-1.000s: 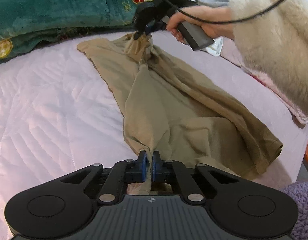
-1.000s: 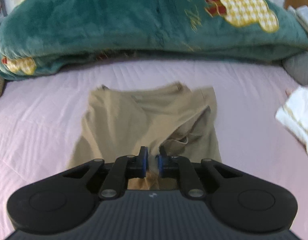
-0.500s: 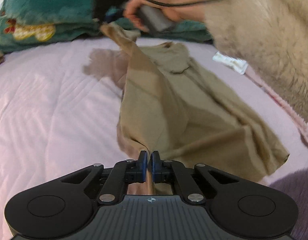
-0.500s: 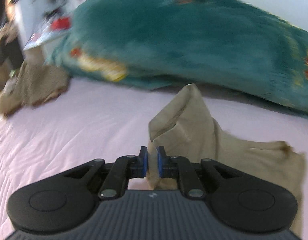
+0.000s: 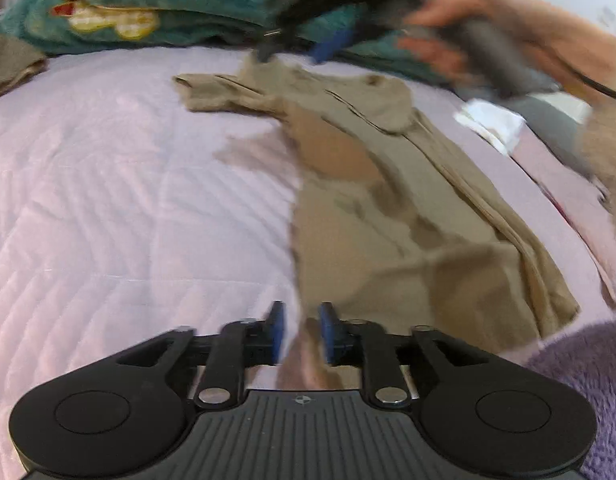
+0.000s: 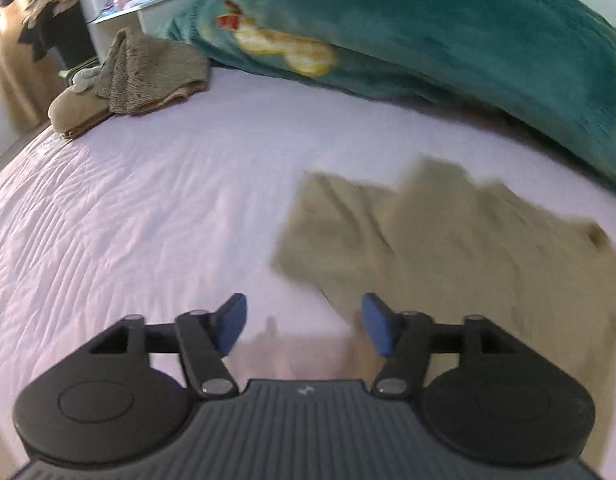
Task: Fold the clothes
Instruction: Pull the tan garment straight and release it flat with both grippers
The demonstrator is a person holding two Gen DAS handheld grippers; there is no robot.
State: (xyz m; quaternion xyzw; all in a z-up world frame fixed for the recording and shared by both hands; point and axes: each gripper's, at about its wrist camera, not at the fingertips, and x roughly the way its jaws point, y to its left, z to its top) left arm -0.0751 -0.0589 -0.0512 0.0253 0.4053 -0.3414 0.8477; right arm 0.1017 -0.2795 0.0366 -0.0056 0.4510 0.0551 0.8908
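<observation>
The tan trousers (image 5: 404, 216) lie on the pink bed (image 5: 108, 208), long axis running from the left gripper (image 5: 300, 334) to the right gripper (image 6: 304, 326). Both have just been opening: left gripper parted around the hem, right gripper spread and empty beside the waist.

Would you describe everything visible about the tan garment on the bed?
The tan garment is thin, soft-looking khaki cloth lying mostly flat and lengthwise on the pale pink quilt, creased, with seams and a folded-over flap near its far end by the green blanket. The left gripper, jaws just opened, has the near edge loosely between its pads; the right gripper stands open, holding nothing.
</observation>
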